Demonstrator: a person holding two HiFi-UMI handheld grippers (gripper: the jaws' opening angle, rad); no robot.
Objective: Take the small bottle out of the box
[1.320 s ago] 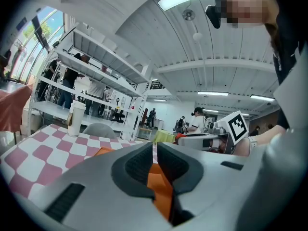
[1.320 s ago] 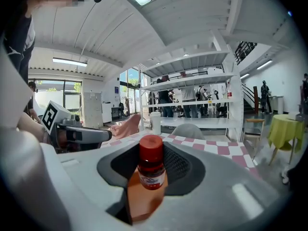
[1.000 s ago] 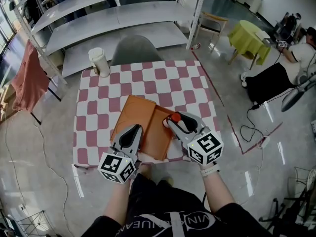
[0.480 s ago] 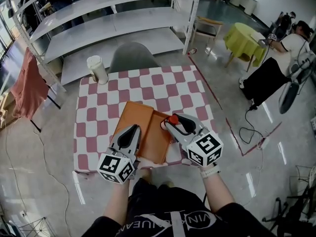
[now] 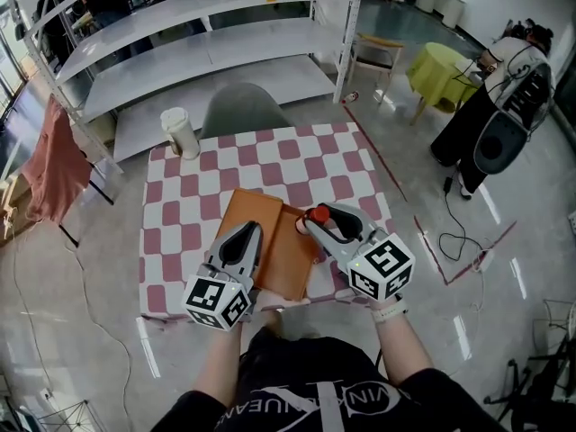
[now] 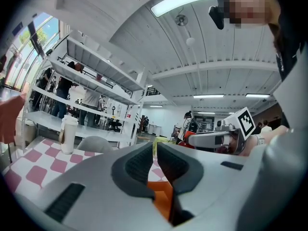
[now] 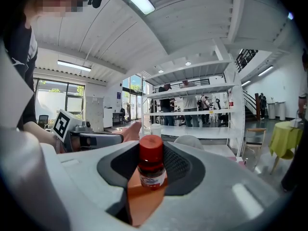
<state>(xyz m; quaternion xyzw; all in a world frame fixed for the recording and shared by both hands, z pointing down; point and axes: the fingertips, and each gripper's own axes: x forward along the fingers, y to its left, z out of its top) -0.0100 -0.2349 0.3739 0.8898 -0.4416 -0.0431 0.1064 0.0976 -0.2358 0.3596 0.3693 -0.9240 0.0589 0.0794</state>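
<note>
**A:** Head view vs a second ago: barely any change. right gripper (image 5: 315,221) is still clamped on the small bottle (image 7: 152,165), red cap up, jaws wide with the pads on its sides. It sits at the same spot over the right half of the open orange box (image 5: 261,210).

**B:** Left side?

**A:** left gripper (image 5: 243,237) hasn't moved either. It's parked over the lid half, jaws all but closed, nothing between the pads. Orange shows under them only.

**B:** So is the bottle out?

**A:** Can't confirm. Right gripper view shows orange directly under the bottle, so it's above the box, but no view shows whether the base has cleared the wall. My read: grip is secure, lift or carry-away is still pending. No motion in the last second looks like a pause, not progress.

**B:** Counts?

**A:** One bottle, one box in two hinged halves, two grippers. One lidded cup (image 5: 180,133) at the far left corner of the checked table (image 5: 297,156), well apart from the box. One grey chair (image 5: 238,106) behind the table.
</note>
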